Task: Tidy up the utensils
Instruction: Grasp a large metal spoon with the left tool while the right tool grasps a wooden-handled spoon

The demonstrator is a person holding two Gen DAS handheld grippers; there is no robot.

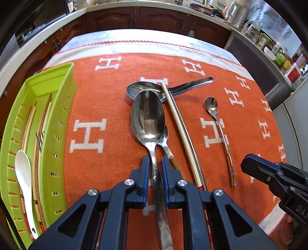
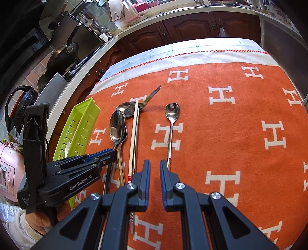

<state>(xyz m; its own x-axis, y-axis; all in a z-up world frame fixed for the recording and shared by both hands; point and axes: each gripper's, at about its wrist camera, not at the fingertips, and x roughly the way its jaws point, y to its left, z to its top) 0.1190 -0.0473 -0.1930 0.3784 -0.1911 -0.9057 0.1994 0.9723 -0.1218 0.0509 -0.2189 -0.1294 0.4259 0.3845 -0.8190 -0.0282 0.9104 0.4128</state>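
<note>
A large steel spoon (image 1: 148,117) lies on the orange cloth (image 1: 107,92), and my left gripper (image 1: 155,167) is shut on its handle. A second spoon (image 1: 166,137) with a gold handle lies partly under it. Behind them a serving spoon (image 1: 184,85) lies crosswise. A pair of chopsticks (image 1: 182,132) and a small teaspoon (image 1: 211,104) lie to the right. The green tray (image 1: 59,107) on the left holds chopsticks, a fork and a white spoon (image 1: 24,167). My right gripper (image 2: 155,167) hovers shut and empty near the teaspoon's (image 2: 172,111) handle end.
The cloth covers a table whose far edge faces dark wooden cabinets (image 1: 134,17). Pans sit on a stove (image 2: 63,53) at the left, and a pink cooker (image 2: 7,173) stands beside the tray (image 2: 84,123). A person's hand (image 2: 38,219) holds the left gripper (image 2: 113,152).
</note>
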